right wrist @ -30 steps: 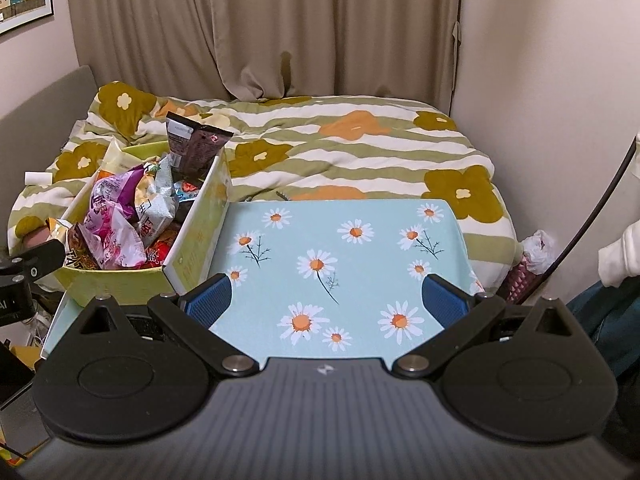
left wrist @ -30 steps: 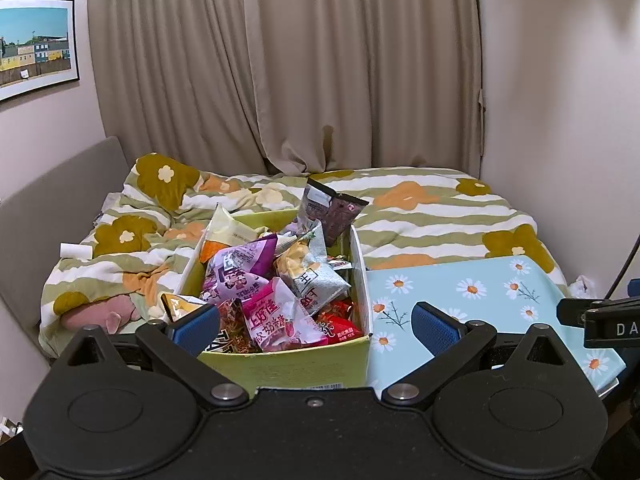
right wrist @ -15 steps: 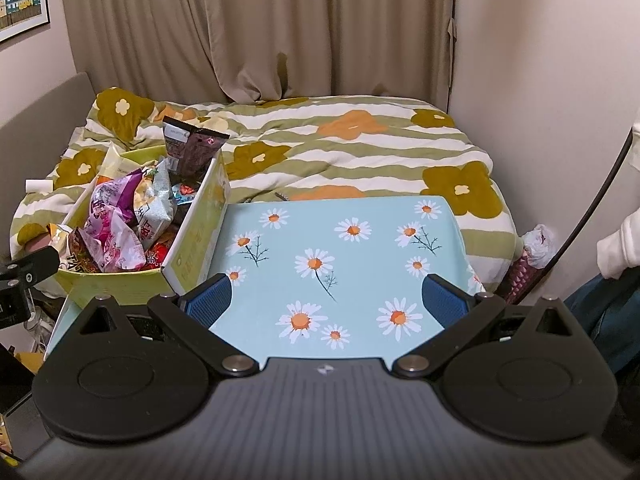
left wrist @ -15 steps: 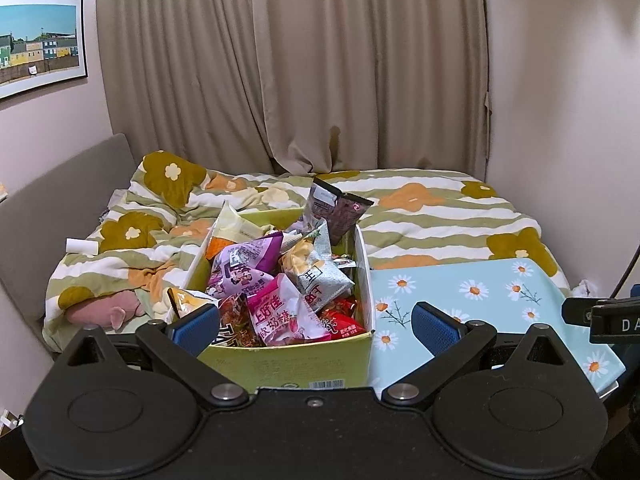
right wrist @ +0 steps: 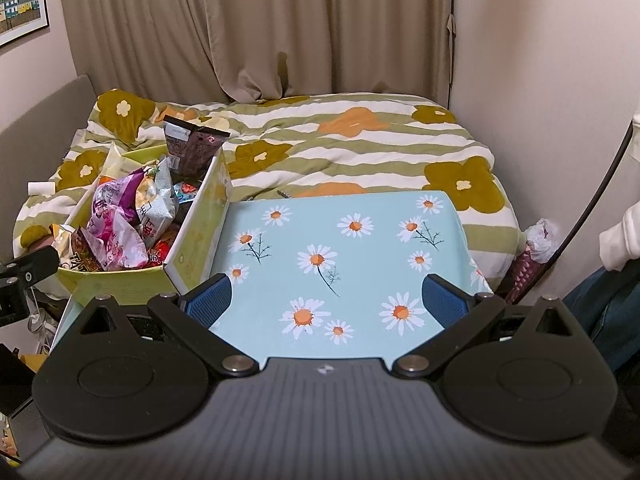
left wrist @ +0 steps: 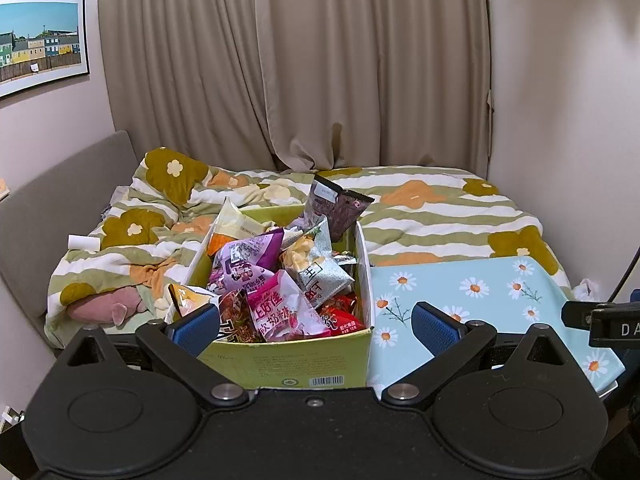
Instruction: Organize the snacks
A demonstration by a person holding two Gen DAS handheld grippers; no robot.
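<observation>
A green cardboard box (left wrist: 288, 364) full of snack packets stands at the left end of a light blue daisy-print table (left wrist: 480, 292). On top lie a pink packet (left wrist: 280, 312), a purple packet (left wrist: 244, 260), a silver packet (left wrist: 320, 272) and a dark brown packet (left wrist: 336, 208) standing at the back. My left gripper (left wrist: 316, 326) is open and empty just in front of the box. My right gripper (right wrist: 326, 298) is open and empty above the table (right wrist: 340, 240), to the right of the box (right wrist: 120, 280).
A bed with a green striped flower duvet (right wrist: 340, 136) lies behind the table. Beige curtains (left wrist: 296, 64) hang at the back. A wall (right wrist: 540, 80) stands close on the right. A pink soft toy (left wrist: 104, 308) lies left of the box.
Both grippers have drawn back and risen a little, so the box and table sit slightly lower in view. Both stay open and empty.
</observation>
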